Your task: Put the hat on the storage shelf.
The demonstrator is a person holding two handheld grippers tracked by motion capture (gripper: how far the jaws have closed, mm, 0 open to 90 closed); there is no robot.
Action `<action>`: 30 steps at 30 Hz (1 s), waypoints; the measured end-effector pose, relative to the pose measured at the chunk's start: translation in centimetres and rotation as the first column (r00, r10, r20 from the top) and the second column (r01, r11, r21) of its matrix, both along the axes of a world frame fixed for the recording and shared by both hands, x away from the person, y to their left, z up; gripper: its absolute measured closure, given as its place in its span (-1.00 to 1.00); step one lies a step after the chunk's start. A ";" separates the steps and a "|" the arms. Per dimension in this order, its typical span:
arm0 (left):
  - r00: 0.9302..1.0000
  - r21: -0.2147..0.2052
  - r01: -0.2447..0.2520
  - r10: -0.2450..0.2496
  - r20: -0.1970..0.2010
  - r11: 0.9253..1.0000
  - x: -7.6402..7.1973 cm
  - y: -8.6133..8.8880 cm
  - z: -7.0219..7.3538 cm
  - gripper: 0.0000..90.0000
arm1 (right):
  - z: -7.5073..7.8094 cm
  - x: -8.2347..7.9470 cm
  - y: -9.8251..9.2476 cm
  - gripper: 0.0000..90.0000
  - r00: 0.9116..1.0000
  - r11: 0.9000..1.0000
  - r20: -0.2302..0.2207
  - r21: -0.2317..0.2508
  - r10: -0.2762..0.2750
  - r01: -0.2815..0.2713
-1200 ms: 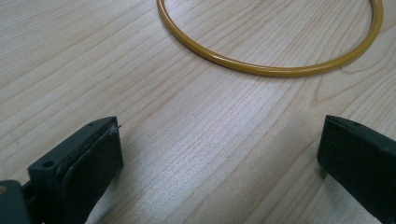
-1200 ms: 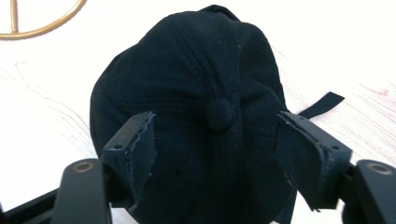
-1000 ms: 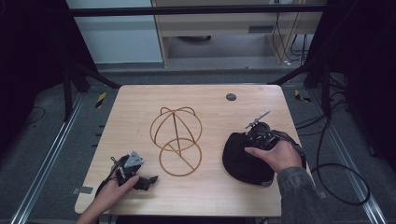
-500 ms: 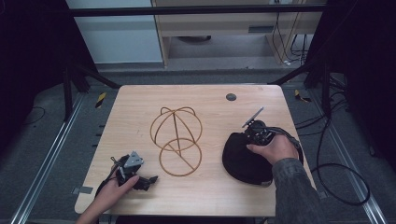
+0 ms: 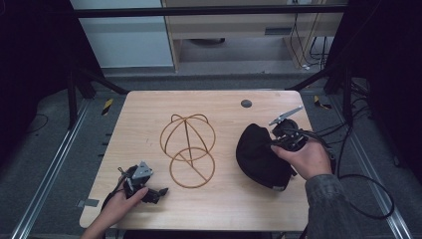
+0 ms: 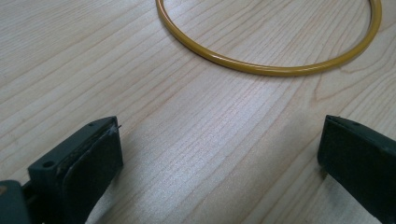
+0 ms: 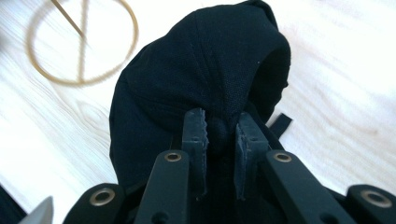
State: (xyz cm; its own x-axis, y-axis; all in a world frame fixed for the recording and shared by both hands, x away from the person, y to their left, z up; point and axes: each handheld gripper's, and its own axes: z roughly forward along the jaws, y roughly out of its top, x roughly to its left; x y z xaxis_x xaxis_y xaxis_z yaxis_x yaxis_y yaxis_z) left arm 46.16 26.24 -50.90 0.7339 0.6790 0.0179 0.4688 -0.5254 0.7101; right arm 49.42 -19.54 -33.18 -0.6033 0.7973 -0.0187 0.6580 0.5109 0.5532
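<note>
So the right gripper (image 5: pixel 276 141) has just been closing and is now clamped on a pinch of fabric from the black cap (image 5: pixel 261 157); in the right gripper view the two toothed pads (image 7: pixel 194 133) squeeze a fold of the dark cloth (image 7: pixel 205 79) between them, and the cap's crown bulges up ahead of the jaws with a little strap tab (image 7: pixel 279 123) sticking out to one side. The cap sits on the wooden table (image 5: pixel 149 107) near the right edge, about halfway back, with the person's right hand (image 5: pixel 303 157) wrapped around the gripper just beside it. The gold wire hat stand (image 5: pixel 188 149) is in the middle of the table, well apart from the cap, its round base ring lying flat on the wood. Over by the front left corner the left gripper (image 5: pixel 154 191) rests low on the table in the left hand (image 5: pixel 117 206), jaws spread wide with nothing between them, just bare wood, and the stand's yellow ring (image 6: pixel 271 70) lies a bit ahead of it.
</note>
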 end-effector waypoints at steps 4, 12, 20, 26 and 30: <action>1.000 0.001 0.001 -0.001 0.001 1.000 0.0 0.0 0.0 -1.00 | 2.0 -0.8 0.1 0.72 0.999 1.000 0.054 0.027 0.006 -0.007; 1.000 0.001 0.001 -0.001 0.001 1.000 0.0 0.0 0.0 -1.00 | 4.5 -1.7 0.9 0.72 0.991 0.997 0.125 0.057 0.039 -0.046; 1.000 0.003 0.002 -0.002 -0.001 1.000 0.0 0.0 0.0 -1.00 | 6.7 -2.3 1.4 0.73 0.985 0.995 0.164 0.068 0.058 -0.070; 1.000 0.003 0.002 -0.002 -0.001 1.000 0.0 0.0 0.0 -1.00 | 7.8 -2.7 1.4 0.73 0.980 0.992 0.187 0.102 0.059 -0.080; 1.000 0.003 0.002 -0.002 -0.001 1.000 0.0 0.0 0.0 -1.00 | 8.4 -2.9 1.7 0.73 0.977 0.988 0.201 0.122 0.067 -0.093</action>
State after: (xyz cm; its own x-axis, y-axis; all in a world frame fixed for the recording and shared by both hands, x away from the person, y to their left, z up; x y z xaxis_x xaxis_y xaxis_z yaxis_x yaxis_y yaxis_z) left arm 46.17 26.25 -50.88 0.7350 0.6778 0.0191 0.4684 -0.5280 0.7084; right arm 46.51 -17.82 -24.74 -0.6604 0.7498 -0.0421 0.4899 0.4726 0.7326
